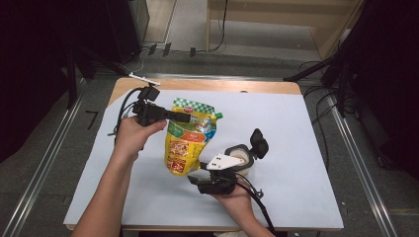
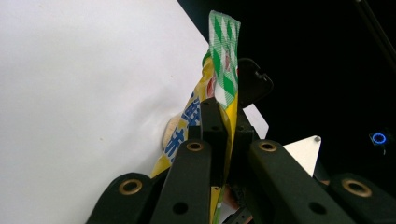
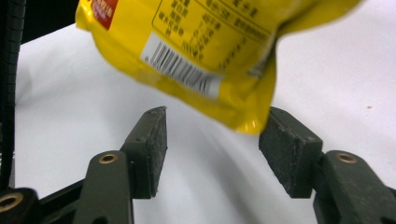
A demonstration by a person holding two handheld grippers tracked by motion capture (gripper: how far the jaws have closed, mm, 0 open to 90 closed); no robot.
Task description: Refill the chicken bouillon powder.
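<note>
1. At the left of the high view, your left hand (image 1: 129,136) holds the left gripper (image 1: 184,117) level, pointing to the right across the white sheet (image 1: 296,128) that covers the table (image 1: 197,85).
2. Its jaws are closed tight on the upper edge of the yellow pouch (image 1: 187,140), just below the green-and-white checked strip (image 2: 224,60). In the left gripper view the pouch stands edge-on between the two black fingers (image 2: 214,126), pinched flat.
3. The pouch hangs from that grip near the middle of the sheet, printed face toward the camera, green cap (image 1: 219,116) at its upper right corner. Whether its bottom edge touches the sheet cannot be told.
4. Right of the pouch stands a small round tub (image 1: 242,157) with a black flip lid (image 1: 258,142) raised behind it, close to the pouch's lower right side.
5. At the lower right, your right hand (image 1: 234,200) holds the right gripper (image 1: 190,177), pointing left at the pouch's bottom corner.
6. Its jaws stand partly open. In the right gripper view the pouch's yellow bottom corner (image 3: 243,119) hangs just above the gap between the pads (image 3: 150,151); the pads grip nothing.
</note>
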